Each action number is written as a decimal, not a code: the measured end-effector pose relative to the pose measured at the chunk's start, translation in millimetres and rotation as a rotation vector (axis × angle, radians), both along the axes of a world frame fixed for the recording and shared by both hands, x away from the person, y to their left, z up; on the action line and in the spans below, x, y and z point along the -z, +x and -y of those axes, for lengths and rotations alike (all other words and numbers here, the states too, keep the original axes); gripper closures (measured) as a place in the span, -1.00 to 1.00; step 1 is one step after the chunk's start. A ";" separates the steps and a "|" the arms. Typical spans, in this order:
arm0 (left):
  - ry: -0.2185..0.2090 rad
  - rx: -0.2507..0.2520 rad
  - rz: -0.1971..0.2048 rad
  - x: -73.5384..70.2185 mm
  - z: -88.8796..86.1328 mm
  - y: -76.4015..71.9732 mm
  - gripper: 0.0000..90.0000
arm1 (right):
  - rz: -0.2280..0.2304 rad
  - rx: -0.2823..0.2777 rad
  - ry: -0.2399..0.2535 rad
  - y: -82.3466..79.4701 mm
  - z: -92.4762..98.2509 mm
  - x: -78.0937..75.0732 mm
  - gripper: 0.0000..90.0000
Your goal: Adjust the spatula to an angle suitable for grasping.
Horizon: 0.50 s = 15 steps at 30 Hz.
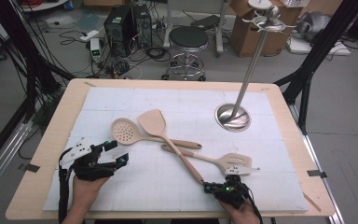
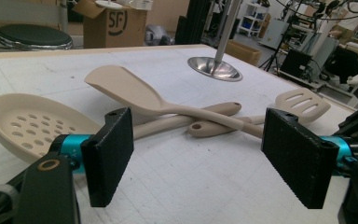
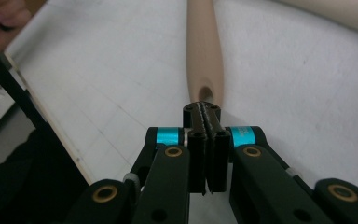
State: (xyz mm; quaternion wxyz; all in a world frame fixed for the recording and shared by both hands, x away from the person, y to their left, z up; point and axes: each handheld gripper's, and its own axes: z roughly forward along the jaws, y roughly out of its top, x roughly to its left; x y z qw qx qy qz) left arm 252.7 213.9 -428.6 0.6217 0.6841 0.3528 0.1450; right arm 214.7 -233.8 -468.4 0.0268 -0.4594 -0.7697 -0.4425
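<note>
Right claw (image 3: 204, 112) w/ jaws pressed together, empty, tip just short of solid spatula's (image 1: 168, 140) handle end on white tabletop (image 1: 270, 186). Left claw (image 2: 198, 149) wide apart, empty, near skimmer (image 2: 28, 123). Slotted turner (image 1: 223, 162) crossing under spatula.

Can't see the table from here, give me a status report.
Left gripper open, empty. Right gripper shut, at solid spatula's handle end. Slotted spatula and skimmer cross under it.

High view is set above the near table edge, facing forward-down. Gripper views are set low and close beside the solid spatula (image 1: 168, 140) (image 2: 135, 95) (image 3: 205, 51), which is shared by all.
</note>
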 end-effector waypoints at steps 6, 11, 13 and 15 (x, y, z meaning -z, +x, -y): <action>0.003 0.005 0.001 -0.1 1.7 0.2 -0.42 | -0.002 0.013 -0.006 7.3 -5.8 -0.6 0.99; 0.002 0.006 0.003 -0.3 1.8 0.0 -0.42 | -0.013 0.036 -0.012 11.4 -8.9 -2.0 0.99; 0.001 0.007 0.001 0.0 1.2 0.3 -0.42 | -0.008 0.032 -0.017 11.9 -9.2 -2.5 0.99; 0.000 0.005 0.000 0.0 1.2 0.3 -0.42 | -0.008 0.034 -0.023 12.4 -10.8 -3.8 0.99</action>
